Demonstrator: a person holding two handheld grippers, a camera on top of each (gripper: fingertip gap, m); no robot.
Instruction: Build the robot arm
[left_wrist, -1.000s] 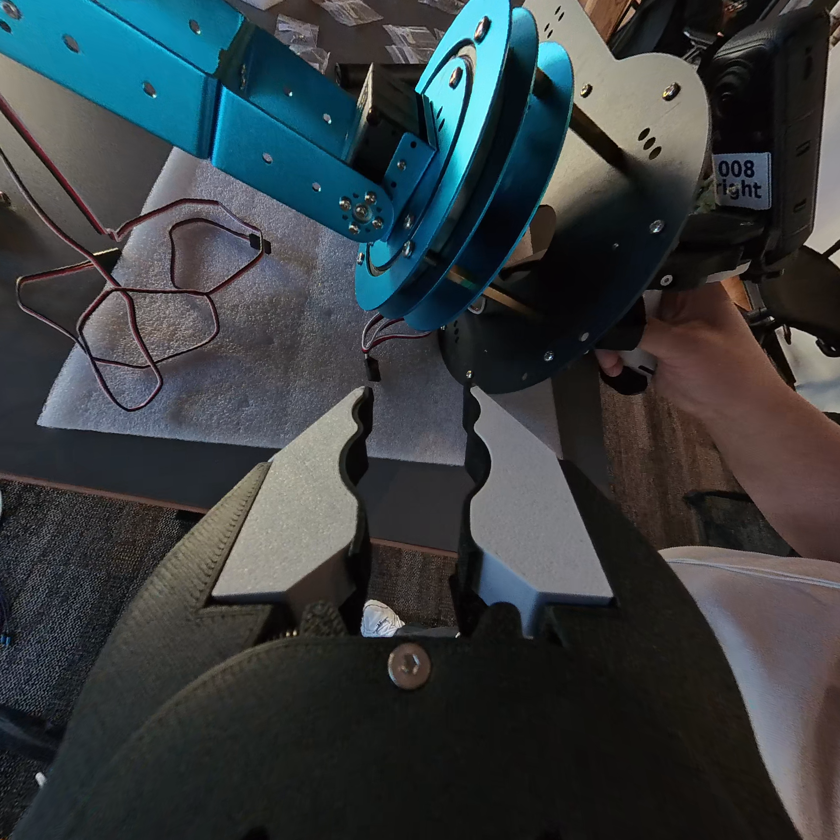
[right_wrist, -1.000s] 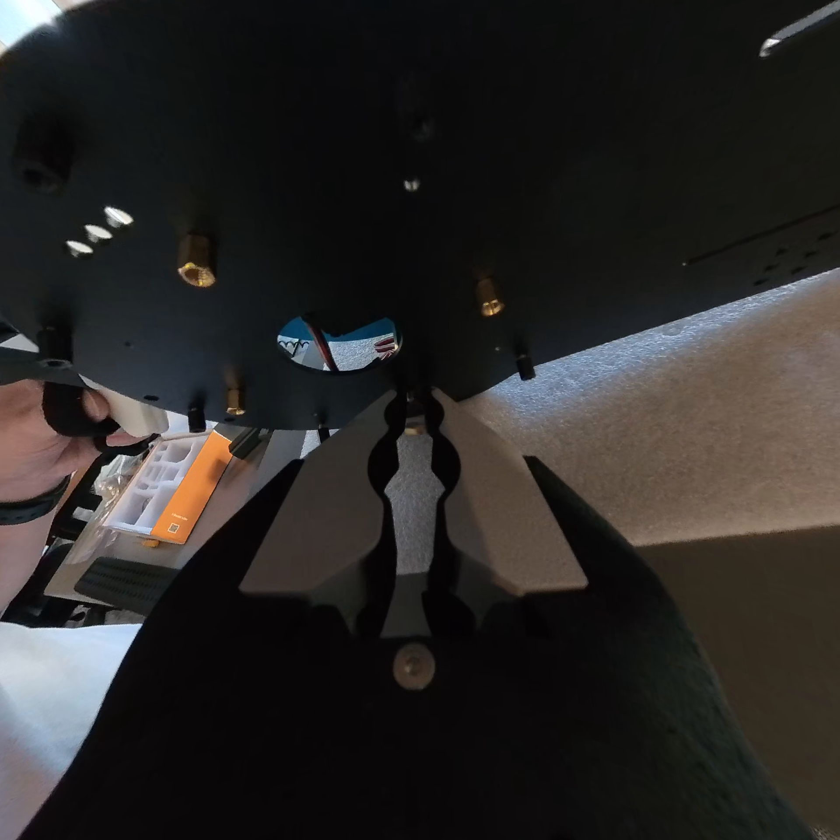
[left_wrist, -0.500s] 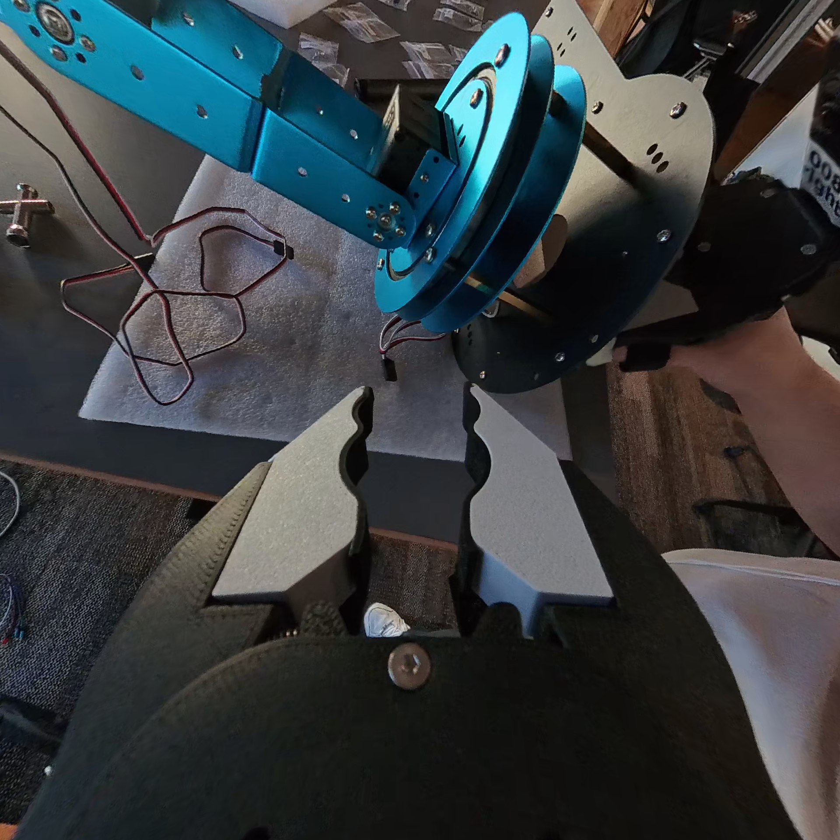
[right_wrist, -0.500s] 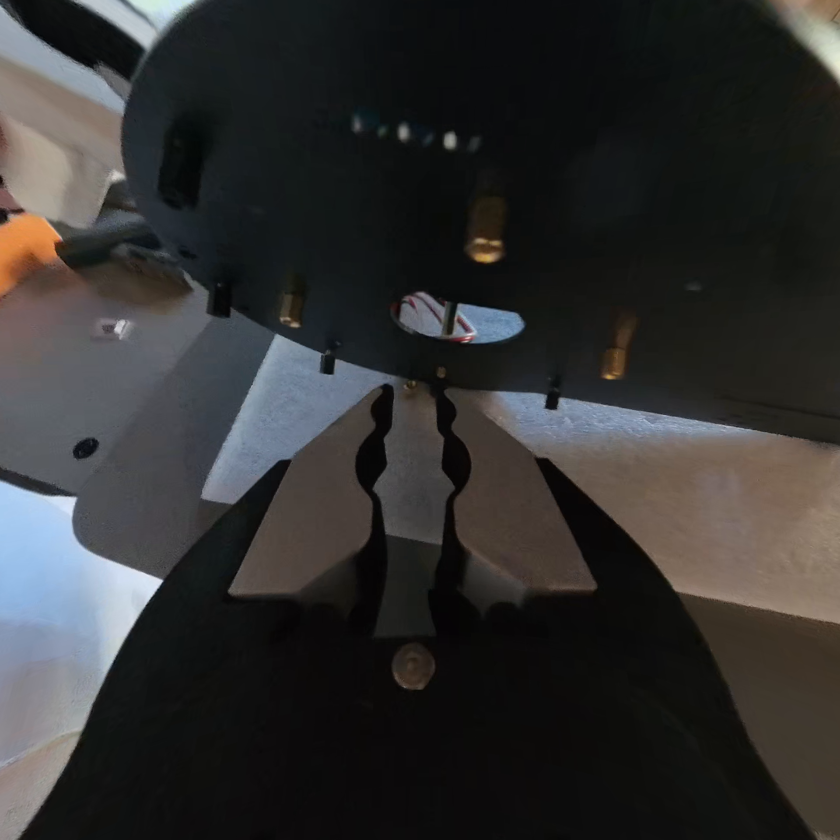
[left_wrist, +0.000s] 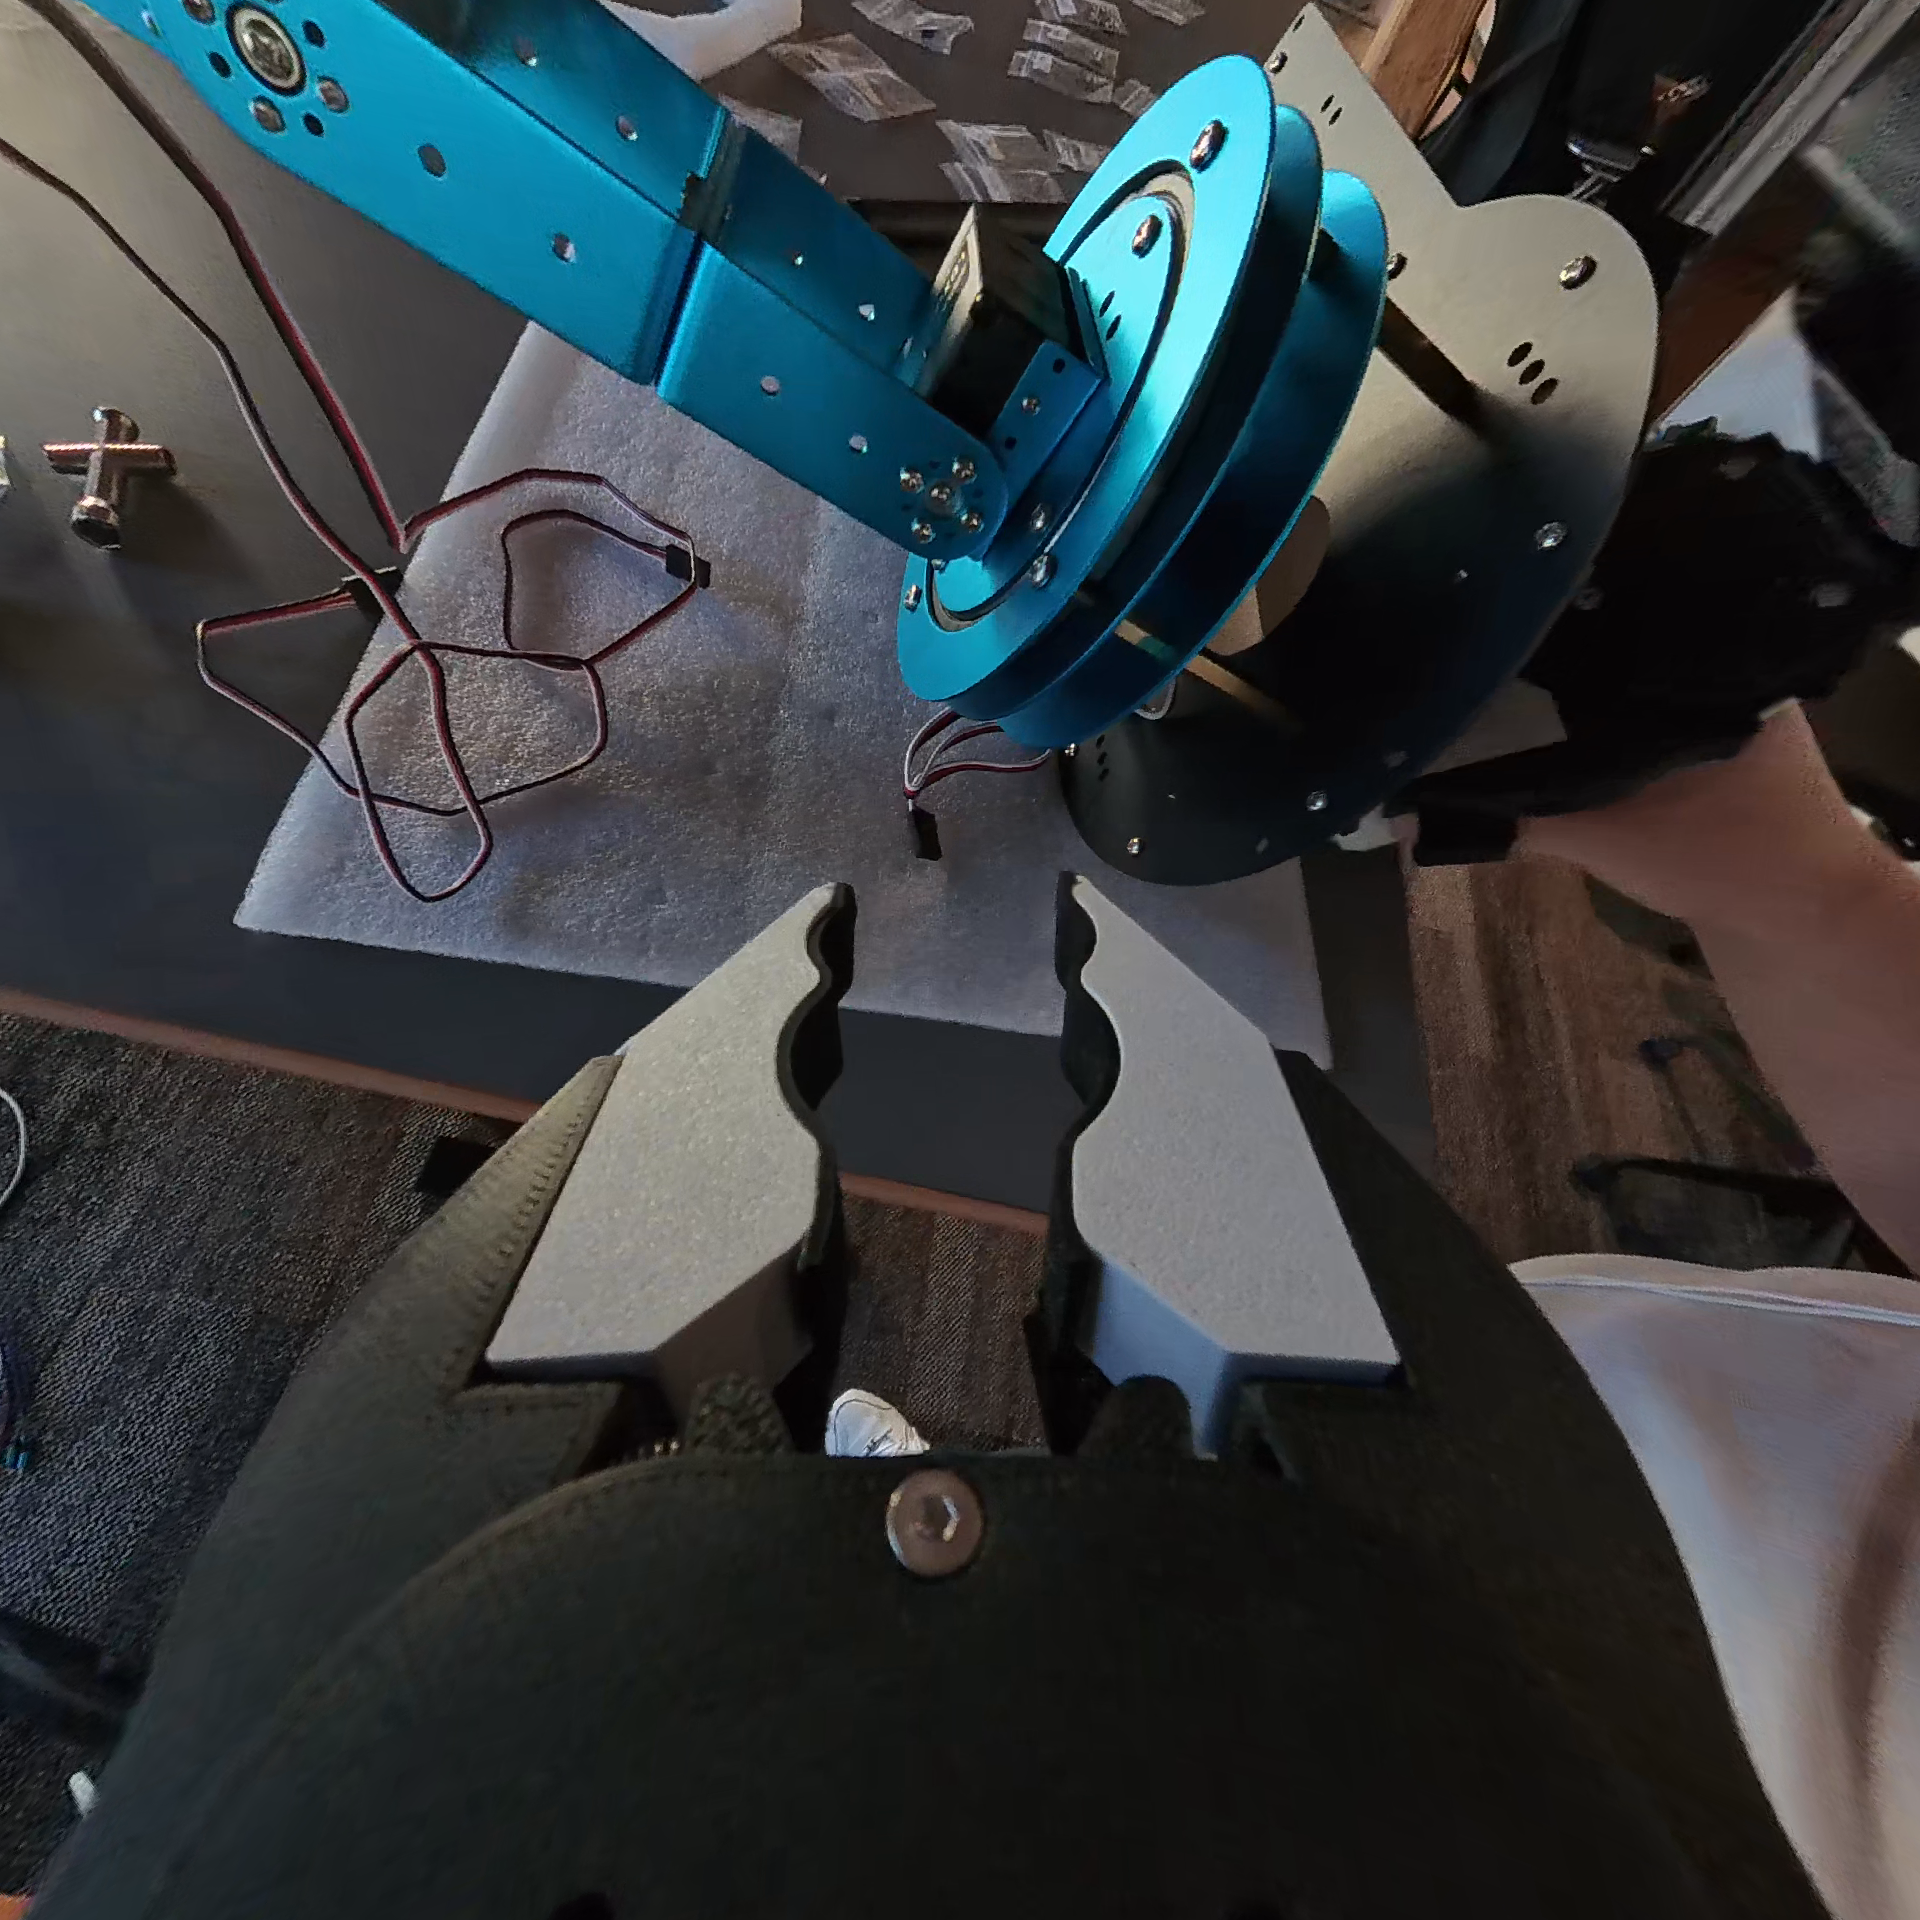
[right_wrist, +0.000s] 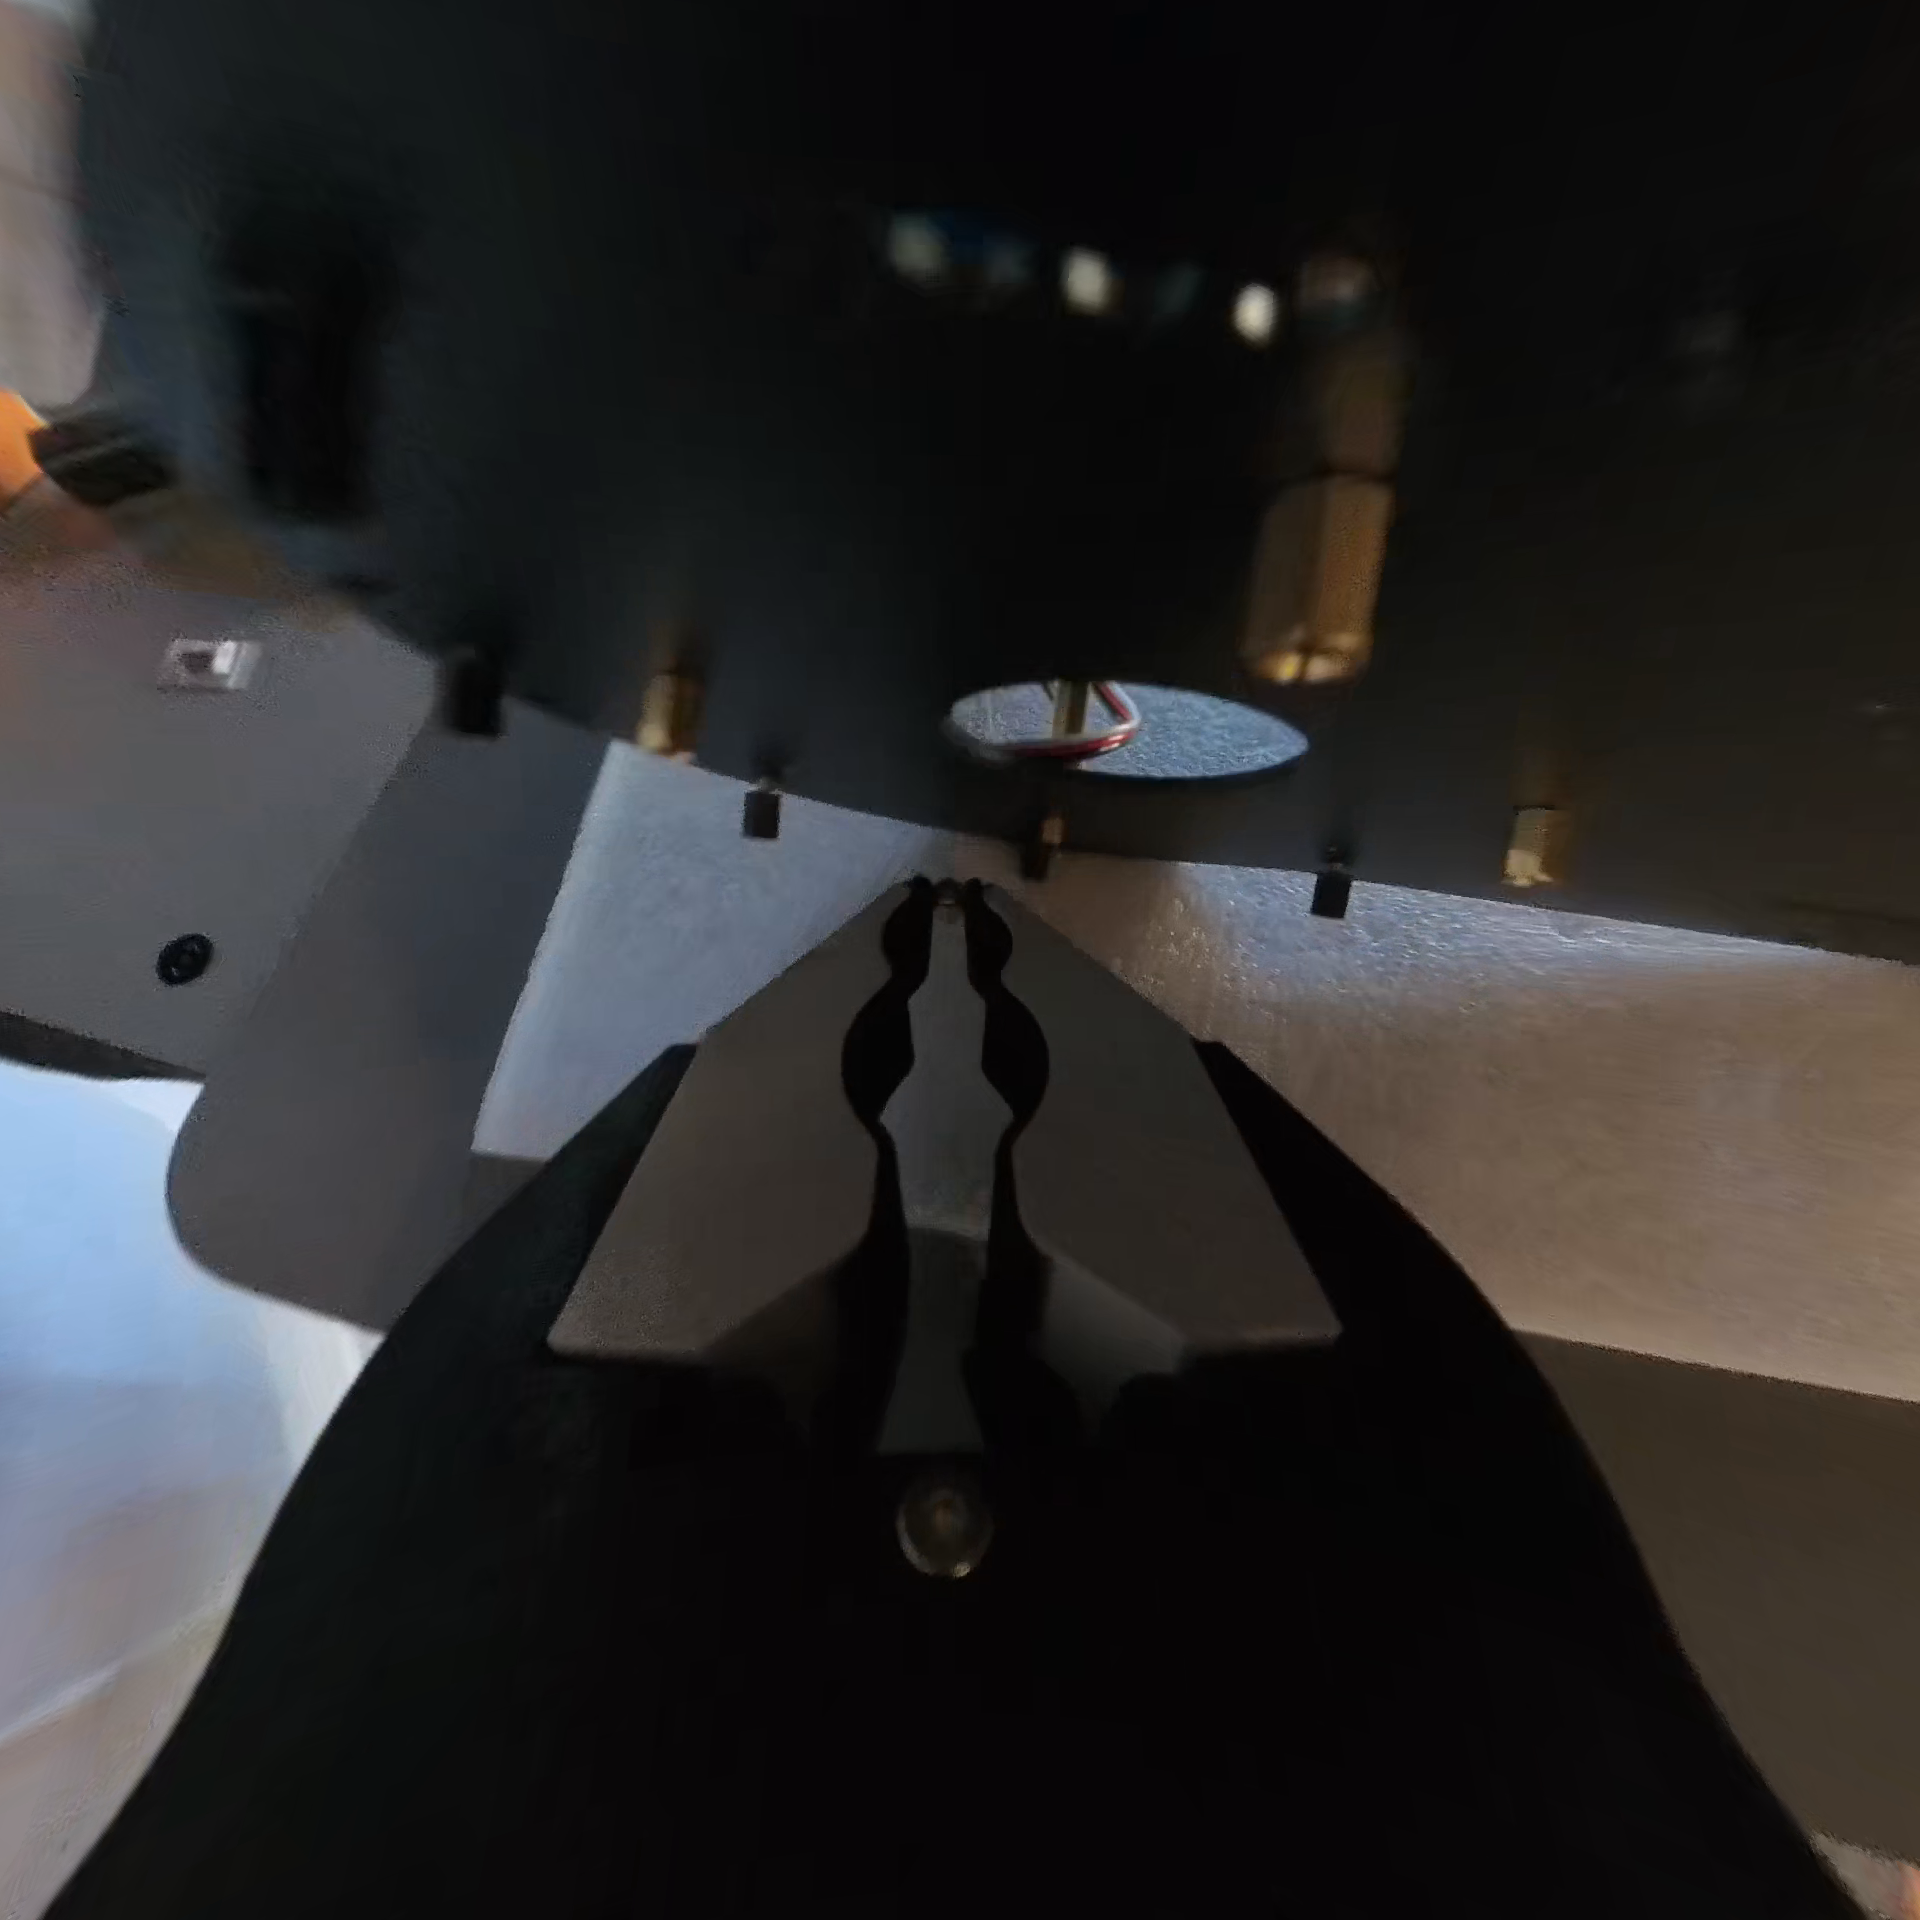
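A blue metal robot arm (left_wrist: 582, 177) with round blue discs (left_wrist: 1143, 416) is fixed to a black base plate (left_wrist: 1455, 520). The whole assembly is tilted on its side over a white foam sheet (left_wrist: 675, 790). My left gripper (left_wrist: 951, 904) is open and empty above the table's front edge, short of a loose cable plug (left_wrist: 925, 821). My right gripper (right_wrist: 945, 888) is shut on a small metal fastener at its tips, just under the lower edge of the plate's underside (right_wrist: 831, 416), near its round hole (right_wrist: 1132, 738) and brass standoffs (right_wrist: 1320, 582).
A long red, black and white servo cable (left_wrist: 436, 675) loops over the foam's left part. A metal cross wrench (left_wrist: 104, 468) lies on the dark table at the left. Small plastic bags (left_wrist: 987, 135) lie at the back. A person's hand (left_wrist: 1662, 831) holds the right gripper behind the plate. The gap from one gripper's tips to the other's is roughly 12 cm.
My left gripper has drawn back, so the cross wrench has come into view. My right gripper has slid towards the plate's lower edge, and its tips have closed tighter on the fastener.
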